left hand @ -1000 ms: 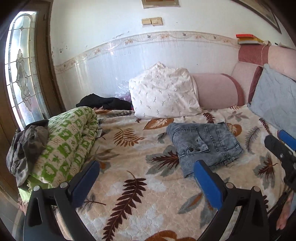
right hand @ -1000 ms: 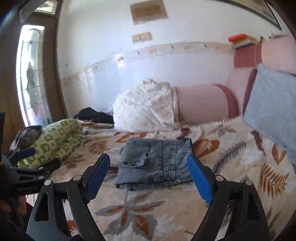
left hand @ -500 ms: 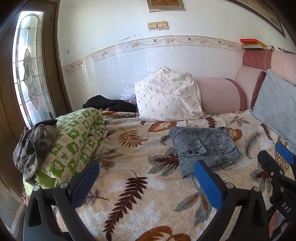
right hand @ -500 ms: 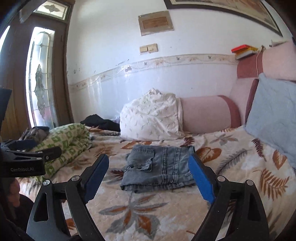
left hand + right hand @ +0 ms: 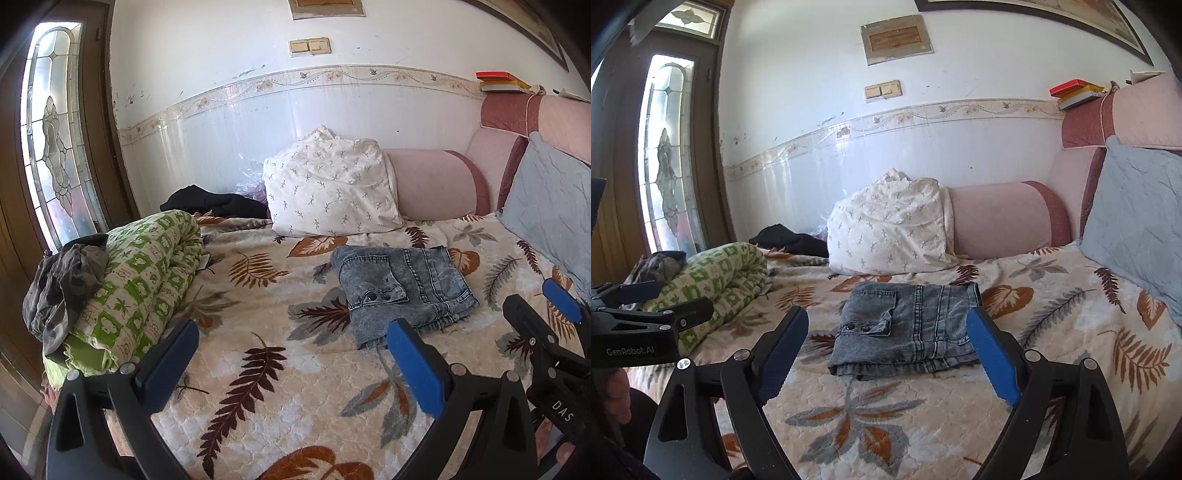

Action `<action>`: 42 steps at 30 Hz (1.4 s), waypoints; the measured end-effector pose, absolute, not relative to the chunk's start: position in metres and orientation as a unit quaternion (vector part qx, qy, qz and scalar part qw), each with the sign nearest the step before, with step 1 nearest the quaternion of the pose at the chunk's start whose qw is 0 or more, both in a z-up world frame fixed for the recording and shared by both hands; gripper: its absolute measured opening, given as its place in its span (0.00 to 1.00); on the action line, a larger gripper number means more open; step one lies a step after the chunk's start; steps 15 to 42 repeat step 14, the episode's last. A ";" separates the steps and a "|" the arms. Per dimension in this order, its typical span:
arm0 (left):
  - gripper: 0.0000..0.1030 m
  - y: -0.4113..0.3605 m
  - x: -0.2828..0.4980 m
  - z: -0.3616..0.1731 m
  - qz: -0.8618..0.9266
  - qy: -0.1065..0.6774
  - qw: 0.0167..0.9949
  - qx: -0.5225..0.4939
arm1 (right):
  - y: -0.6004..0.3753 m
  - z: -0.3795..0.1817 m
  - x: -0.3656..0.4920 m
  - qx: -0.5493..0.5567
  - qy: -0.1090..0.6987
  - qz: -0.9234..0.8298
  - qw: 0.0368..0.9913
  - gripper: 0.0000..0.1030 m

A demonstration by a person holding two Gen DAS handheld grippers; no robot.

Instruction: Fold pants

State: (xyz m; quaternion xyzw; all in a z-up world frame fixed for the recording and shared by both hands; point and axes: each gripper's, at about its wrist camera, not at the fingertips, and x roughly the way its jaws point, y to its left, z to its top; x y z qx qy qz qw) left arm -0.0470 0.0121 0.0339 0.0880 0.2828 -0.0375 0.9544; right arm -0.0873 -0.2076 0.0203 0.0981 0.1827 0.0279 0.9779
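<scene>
Grey denim pants (image 5: 402, 288) lie folded in a compact rectangle on the leaf-patterned bedspread (image 5: 258, 332), also in the right wrist view (image 5: 908, 325). My left gripper (image 5: 291, 354) is open and empty, held back from the bed, to the left of the pants. My right gripper (image 5: 886, 347) is open and empty, hovering in front of the pants without touching them. The right gripper shows in the left wrist view (image 5: 546, 314), and the left gripper in the right wrist view (image 5: 657, 306).
A rolled green-and-white quilt (image 5: 140, 280) with dark clothes (image 5: 62, 280) on it lies at the left. A white floral pillow (image 5: 328, 192), pink bolster (image 5: 436, 184) and grey cushion (image 5: 554, 210) line the back and right. Black clothing (image 5: 214, 203) lies by the wall.
Both grippers have pulled back and tilted up from the bed, so the pants look farther away. The pants have not moved. Both jaws stay open.
</scene>
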 end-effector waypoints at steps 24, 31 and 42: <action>1.00 0.013 -0.043 0.023 -0.043 0.298 0.951 0.078 | -0.201 0.018 -0.085 0.092 0.194 0.029 0.976 0.85; 1.00 0.013 -0.043 0.023 -0.043 0.298 0.951 0.078 | -0.201 0.018 -0.085 0.092 0.194 0.029 0.976 0.85; 1.00 0.013 -0.043 0.023 -0.043 0.298 0.951 0.078 | -0.201 0.018 -0.085 0.092 0.194 0.029 0.976 0.85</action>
